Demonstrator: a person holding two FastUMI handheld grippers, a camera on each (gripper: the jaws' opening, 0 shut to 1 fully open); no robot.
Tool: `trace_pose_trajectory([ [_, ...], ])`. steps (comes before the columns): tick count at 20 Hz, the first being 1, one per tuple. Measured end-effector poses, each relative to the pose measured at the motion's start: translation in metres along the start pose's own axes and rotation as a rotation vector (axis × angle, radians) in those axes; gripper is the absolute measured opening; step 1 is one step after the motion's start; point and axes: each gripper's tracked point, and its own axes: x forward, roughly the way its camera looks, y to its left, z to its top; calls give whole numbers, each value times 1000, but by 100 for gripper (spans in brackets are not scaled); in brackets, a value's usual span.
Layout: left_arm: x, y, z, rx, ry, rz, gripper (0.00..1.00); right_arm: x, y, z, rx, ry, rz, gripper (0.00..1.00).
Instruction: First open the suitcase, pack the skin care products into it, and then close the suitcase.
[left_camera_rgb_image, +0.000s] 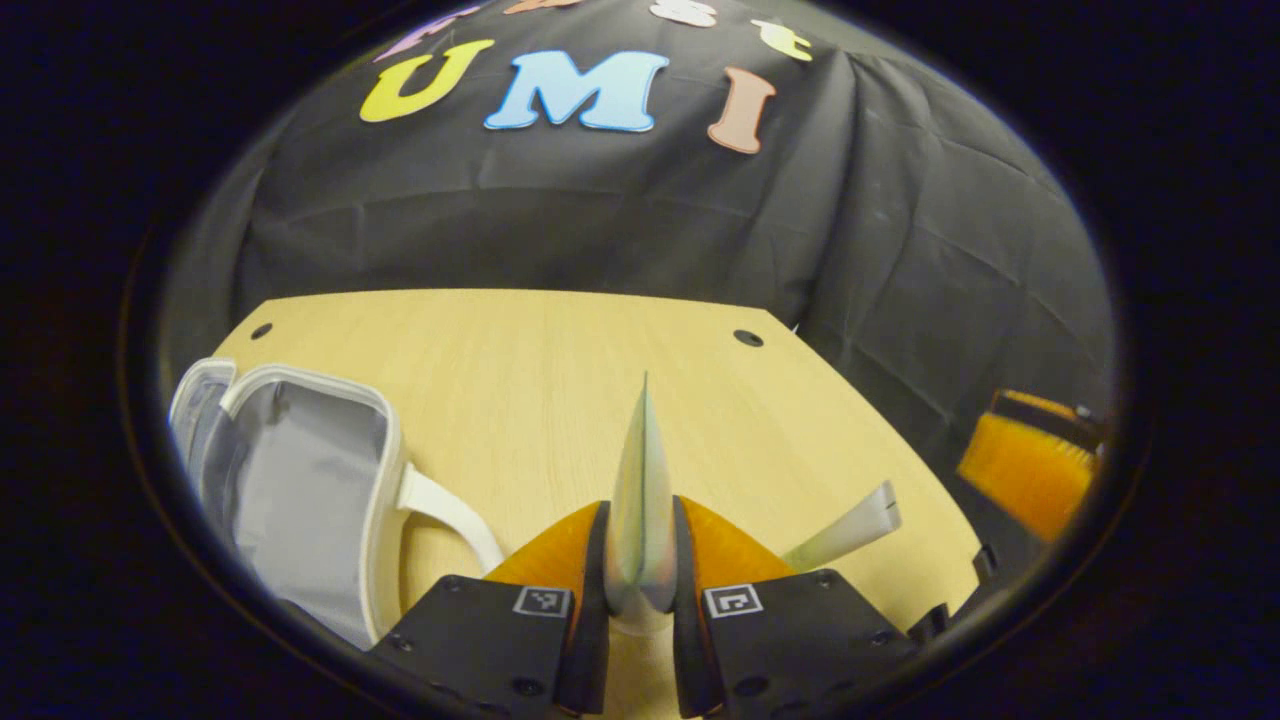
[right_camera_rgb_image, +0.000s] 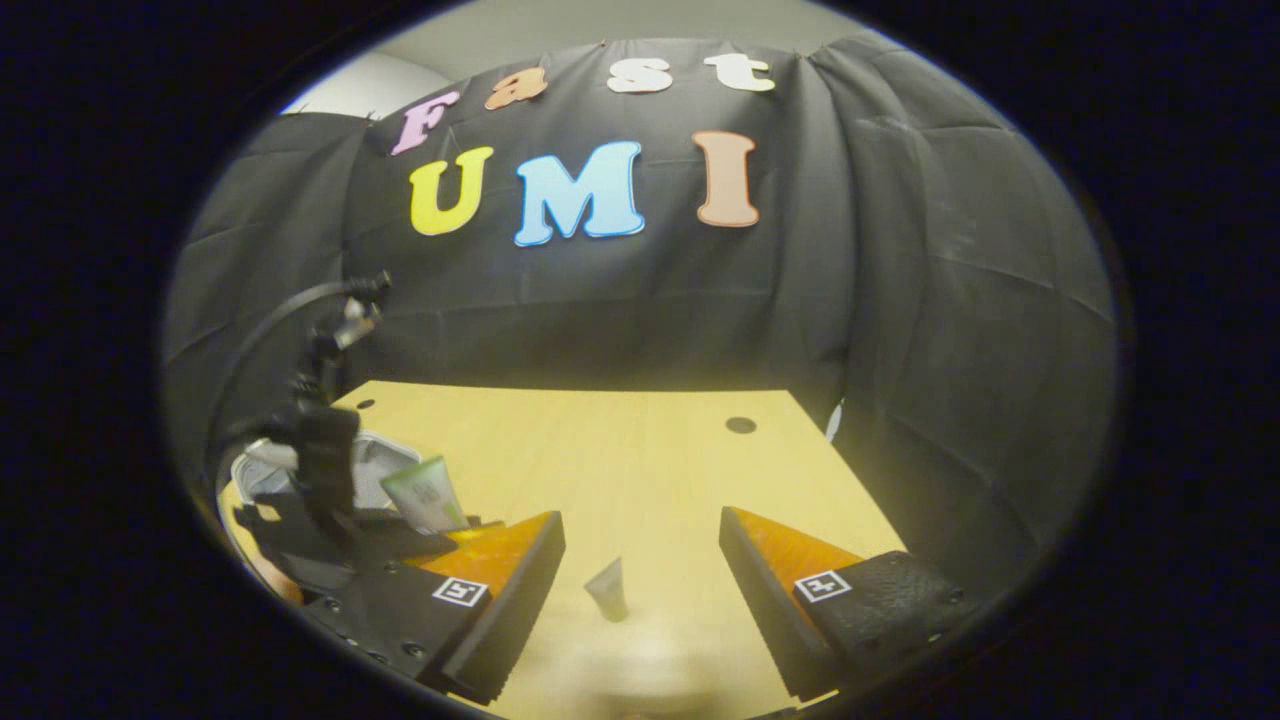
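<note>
My left gripper (left_camera_rgb_image: 643, 512) is shut on a pale skin care tube (left_camera_rgb_image: 643, 470), seen edge-on and pointing away above the table. The suitcase (left_camera_rgb_image: 290, 490), a white case with a grey lining, lies open at the left of the left gripper view. A second tube (left_camera_rgb_image: 845, 535) lies on the wood to the right of my fingers. In the right gripper view my right gripper (right_camera_rgb_image: 640, 520) stands open over a small tube (right_camera_rgb_image: 608, 590) on the table. Farther left there, the left gripper (right_camera_rgb_image: 445, 522) holds its tube (right_camera_rgb_image: 425, 492) upright in front of the suitcase (right_camera_rgb_image: 372, 462).
The light wooden table (left_camera_rgb_image: 560, 360) has small dark holes near its far corners and ends at the black cloth wall. A blurred object (left_camera_rgb_image: 1030, 460) hangs past the table's right edge. A black cable (right_camera_rgb_image: 290, 310) arcs above the left gripper.
</note>
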Motion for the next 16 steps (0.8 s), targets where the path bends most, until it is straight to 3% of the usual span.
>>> trace_pose_trajectory([
  [4, -59, 23, 42, -29, -15, 34, 34, 32, 12, -43, 13, 97, 50, 94],
  [7, -95, 61, 59, -65, -19, 99, 36, 50, 14, -72, 29, 172, 70, 87],
  [11, -123, 124, 61, -96, 10, 184, 36, 60, 8, -87, 15, 213, 47, 61],
  [14, -136, 166, 51, -127, 55, 215, 34, 61, 8, -89, 81, 238, -5, 22],
  [16, -140, 196, 39, -141, 107, 232, 34, 55, 18, -85, 136, 252, -20, 17],
])
